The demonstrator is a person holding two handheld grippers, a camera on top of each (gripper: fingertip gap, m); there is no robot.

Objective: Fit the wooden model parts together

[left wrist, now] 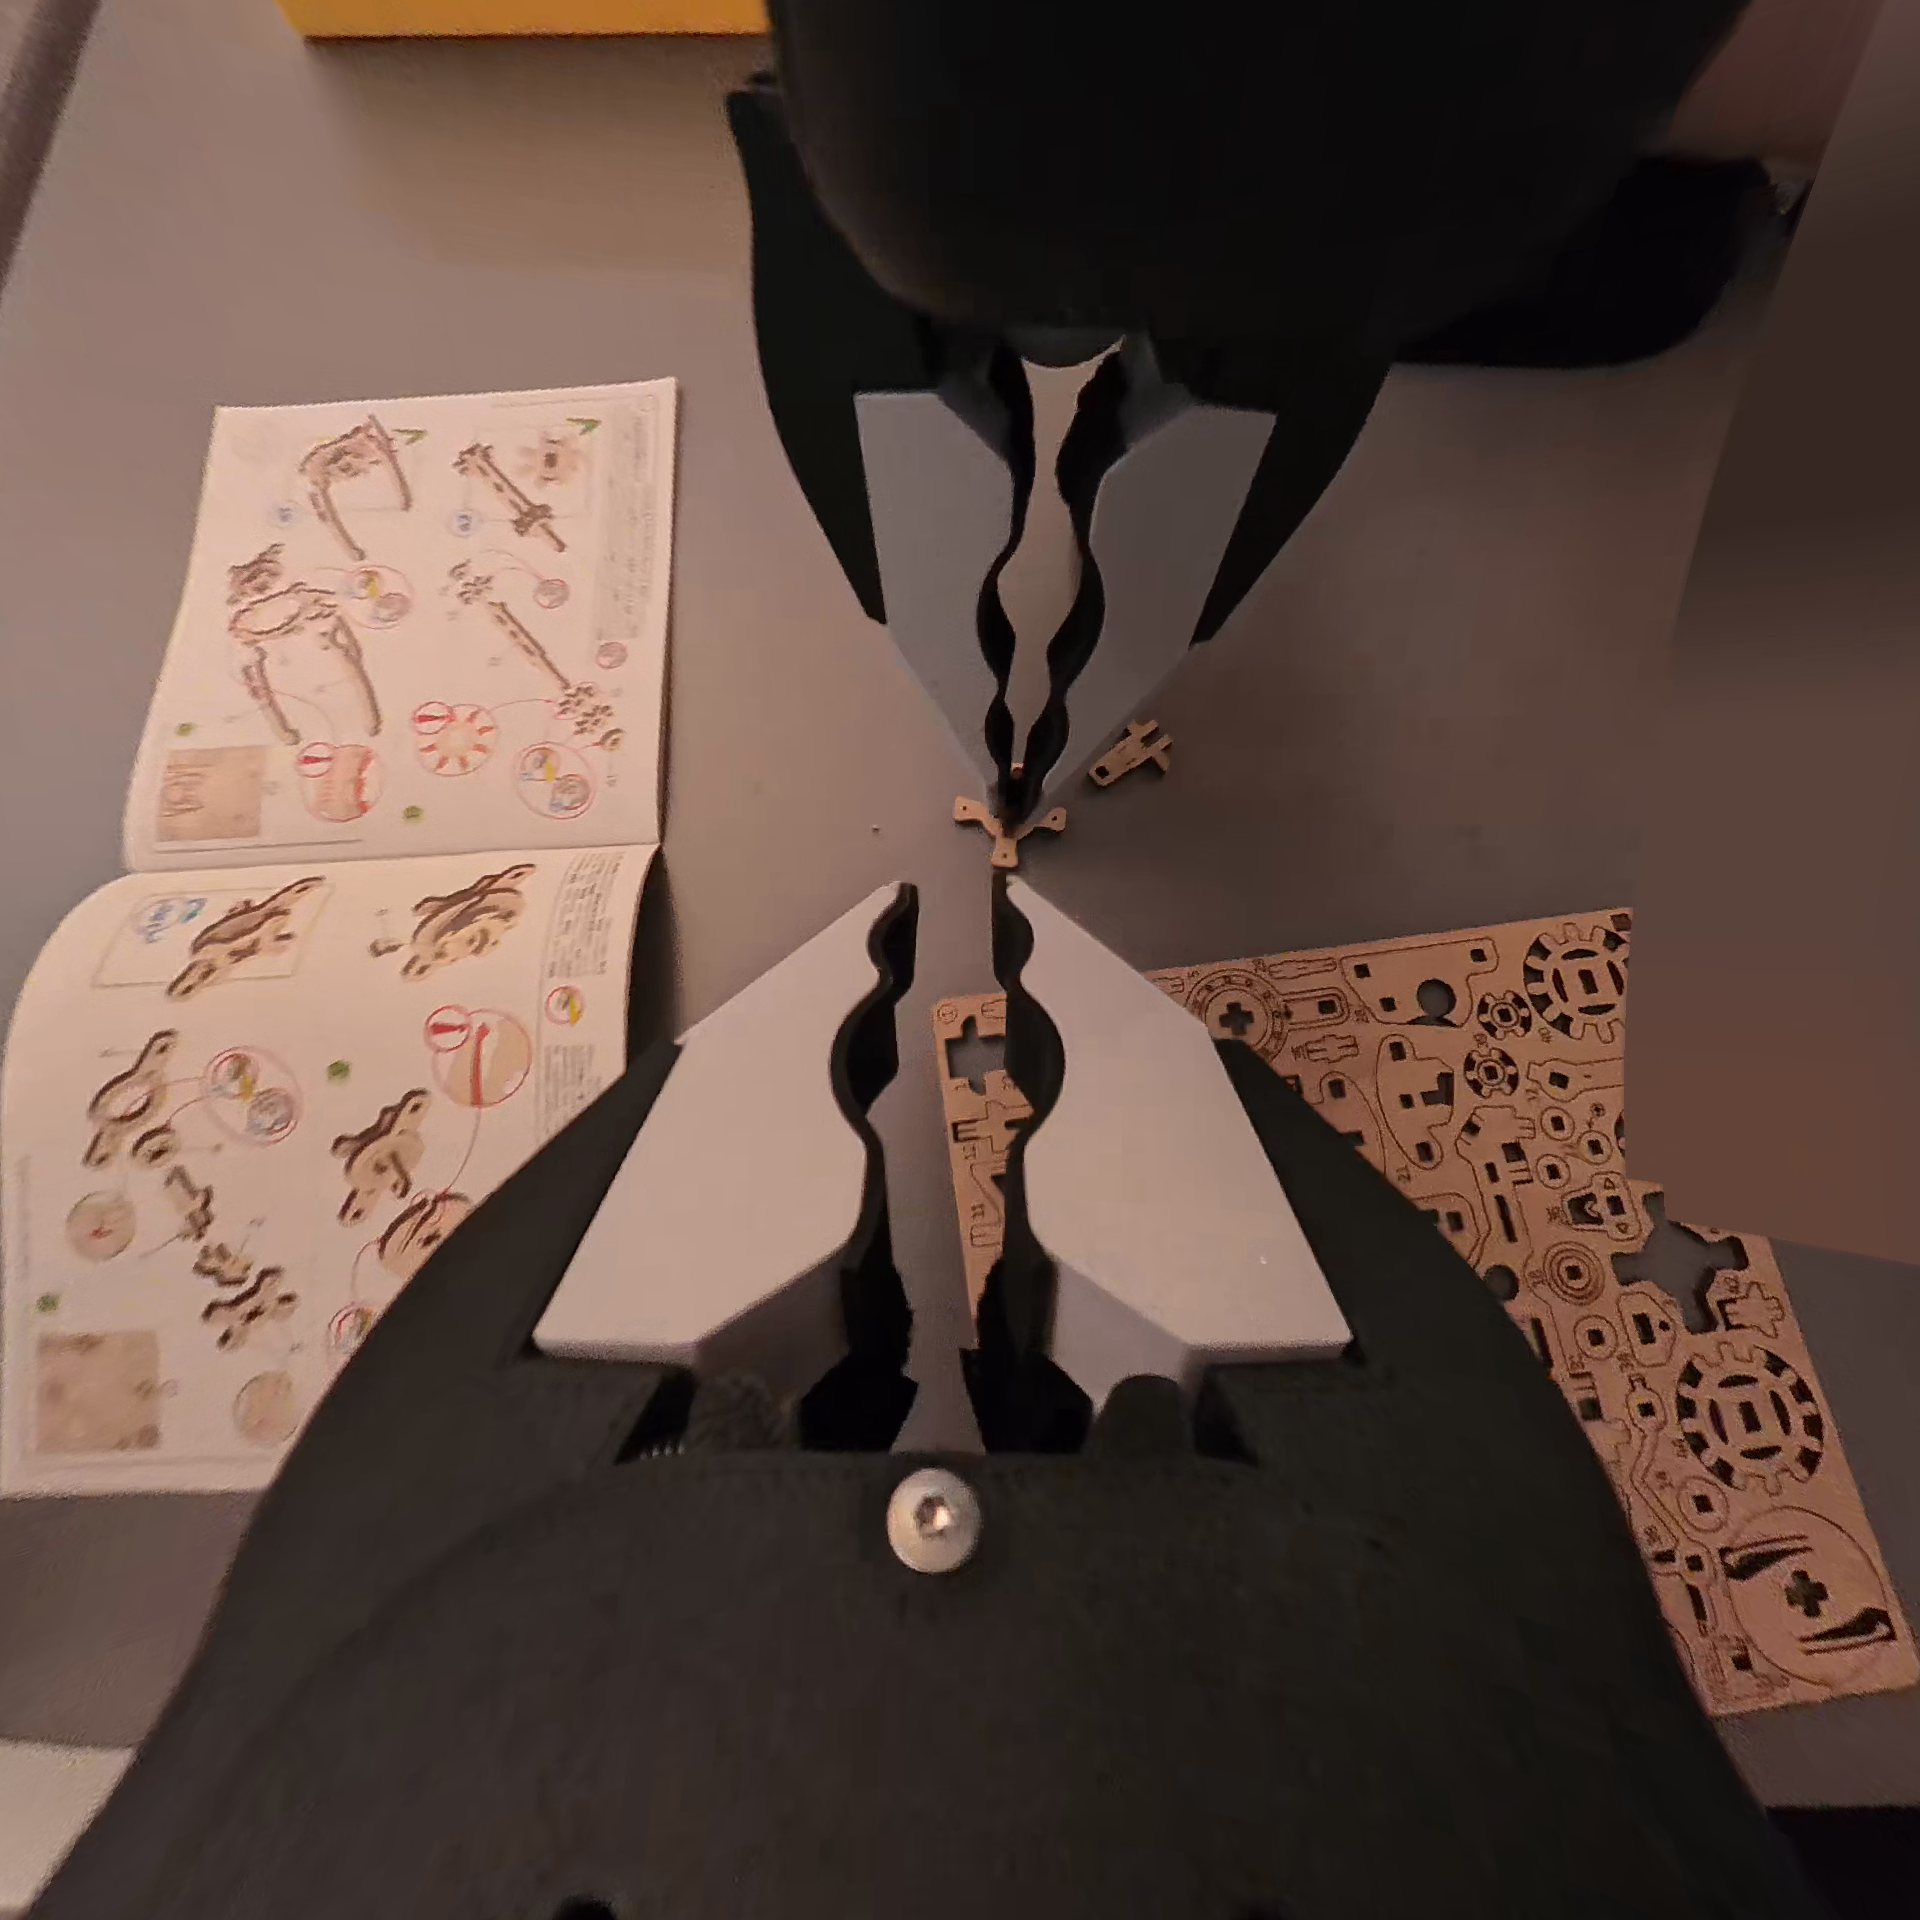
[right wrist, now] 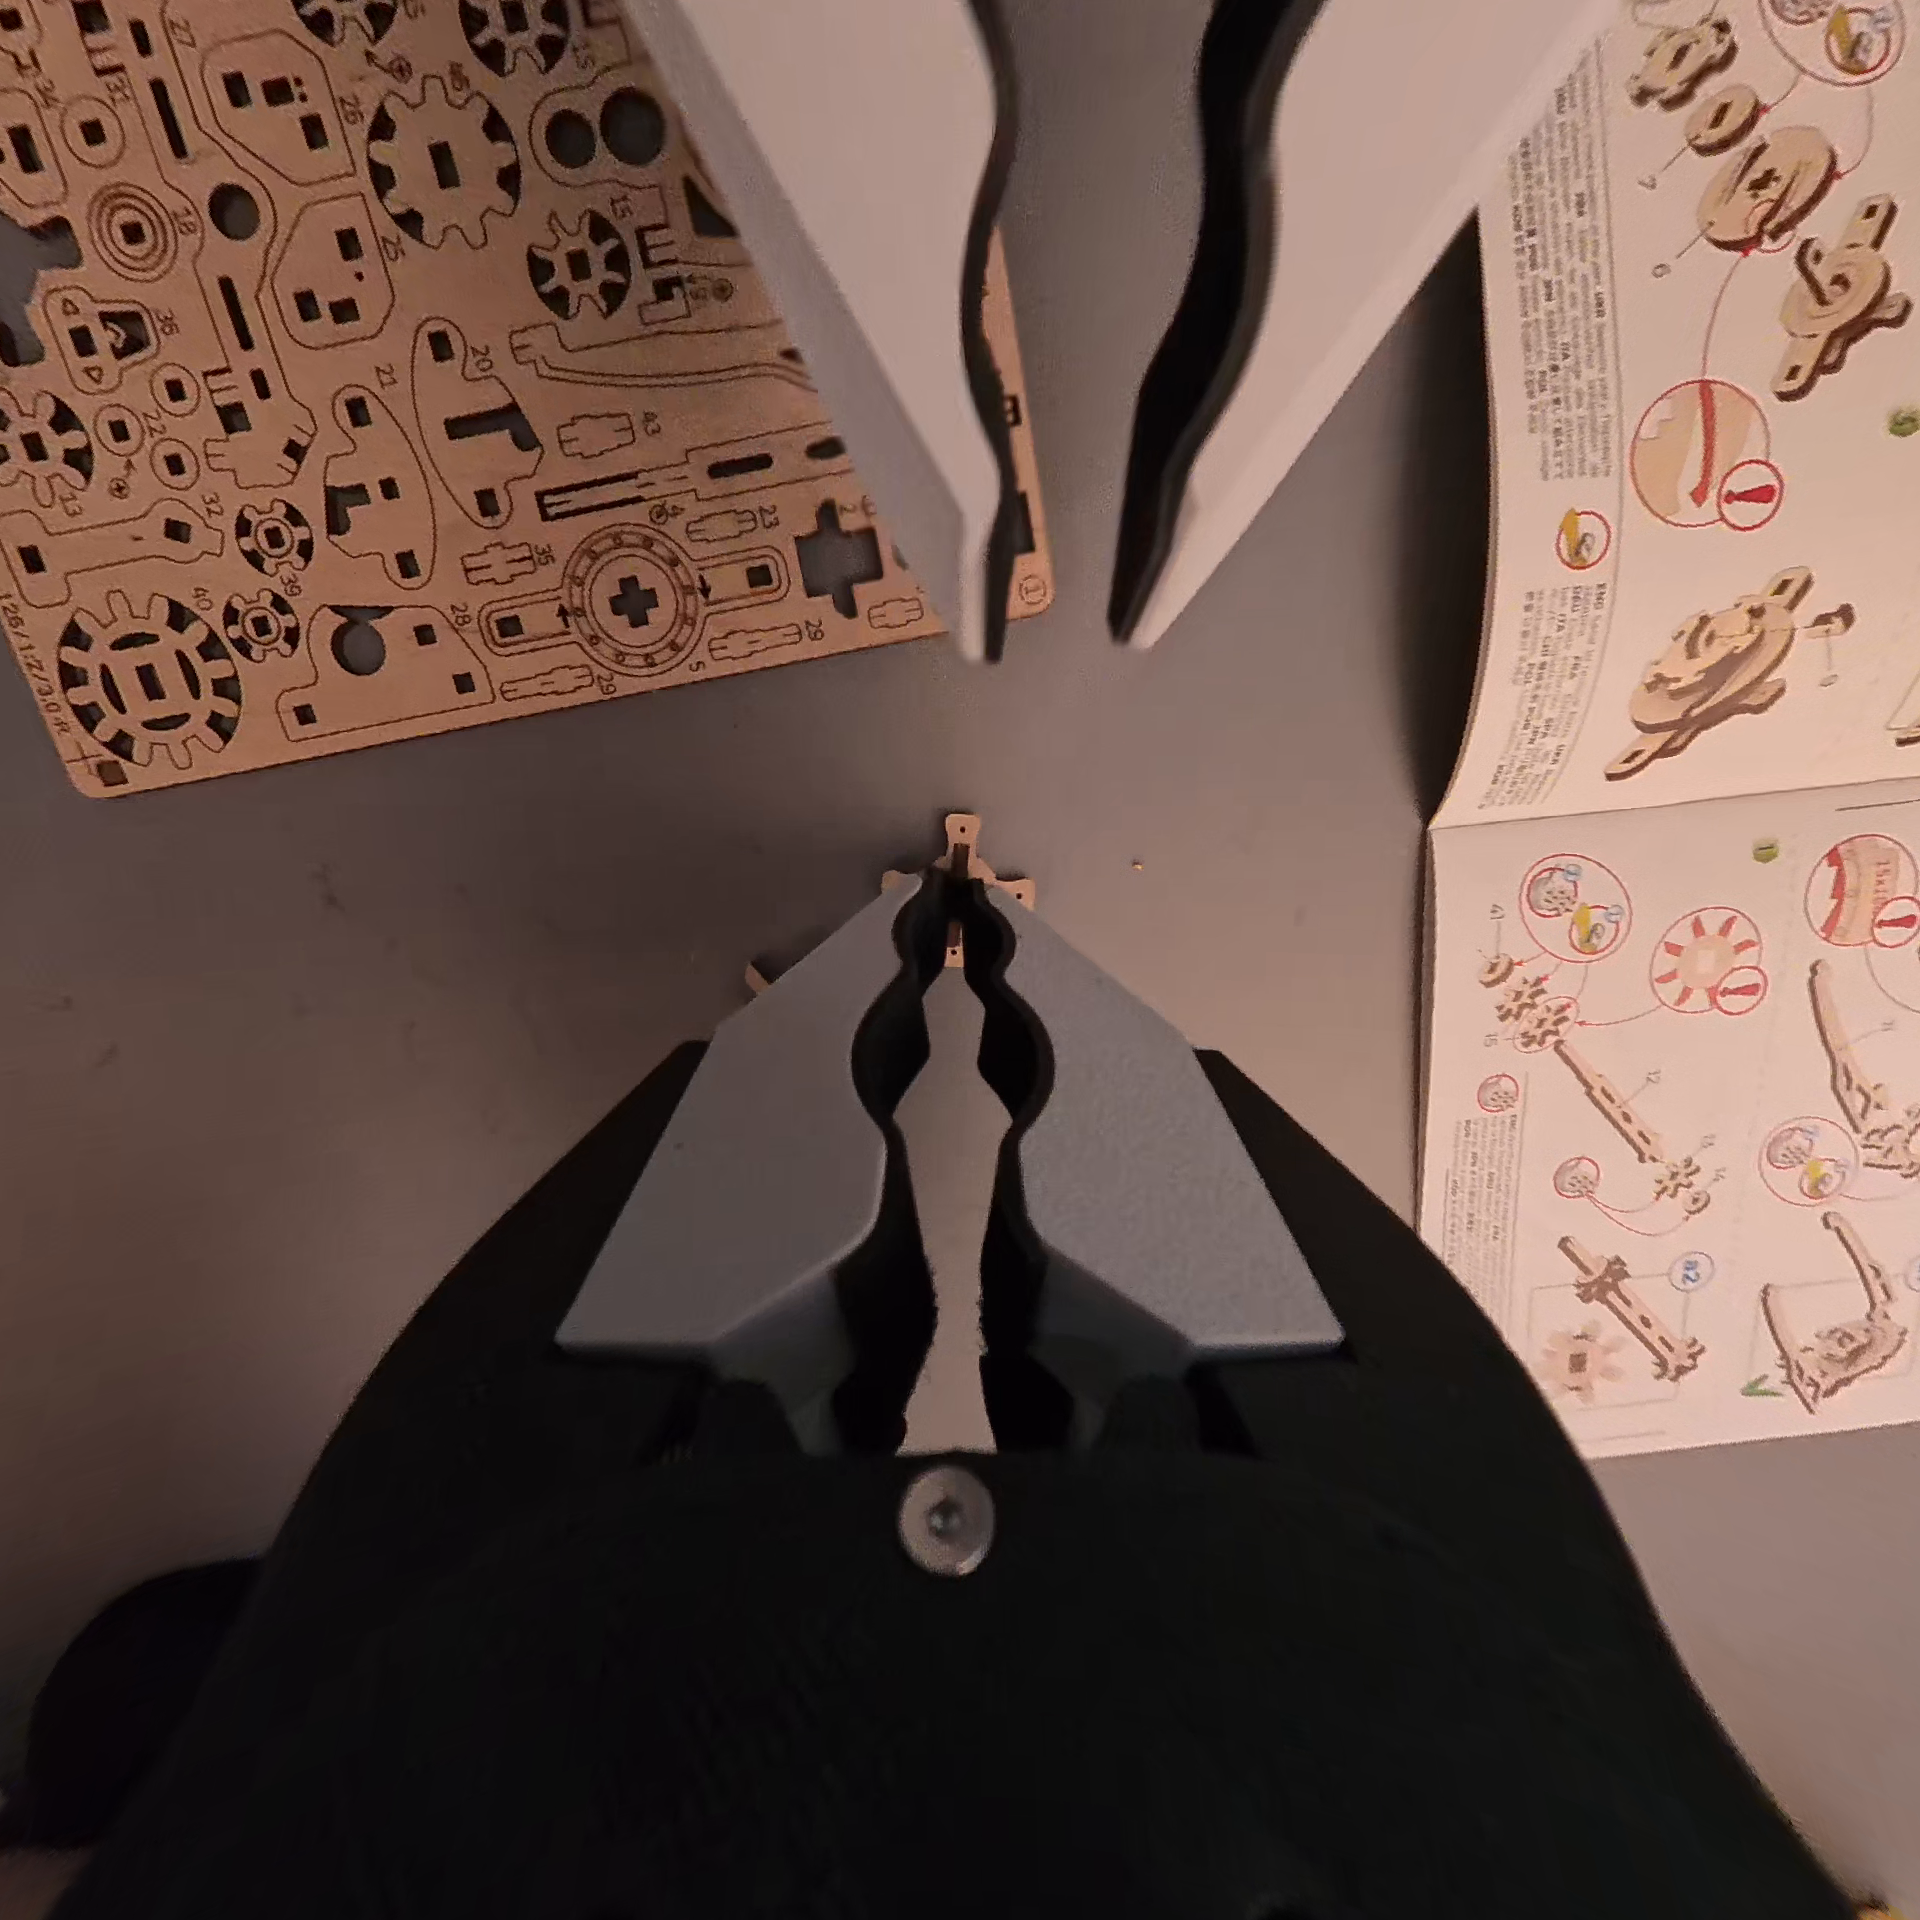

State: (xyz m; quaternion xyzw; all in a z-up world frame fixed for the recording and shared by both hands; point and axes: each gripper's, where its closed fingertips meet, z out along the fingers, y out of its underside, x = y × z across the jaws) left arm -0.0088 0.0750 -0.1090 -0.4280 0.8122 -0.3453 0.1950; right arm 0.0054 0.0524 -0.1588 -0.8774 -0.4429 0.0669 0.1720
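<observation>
A small cross-shaped wooden part [left wrist: 1000, 828] lies on the grey table [left wrist: 520, 260]; it also shows in the right wrist view [right wrist: 962, 837]. My right gripper [right wrist: 956, 902] is shut on a thin wooden pin [right wrist: 954, 951] and holds it upright at the middle of the cross part. In the left wrist view the right gripper [left wrist: 1013, 795] comes down from the top. My left gripper [left wrist: 954, 891] is open and empty, its tips just short of the cross part. It shows from above in the right wrist view [right wrist: 1051, 639].
A second small wooden part [left wrist: 1132, 753] lies beside the right gripper. A laser-cut wooden sheet [left wrist: 1455, 1143] [right wrist: 416, 416] lies on one side and an open instruction booklet [left wrist: 364, 831] [right wrist: 1662, 727] on the other. A yellow box [left wrist: 520, 16] sits at the far edge. The tips of one gripper are about 6 cm away from the tips of the other.
</observation>
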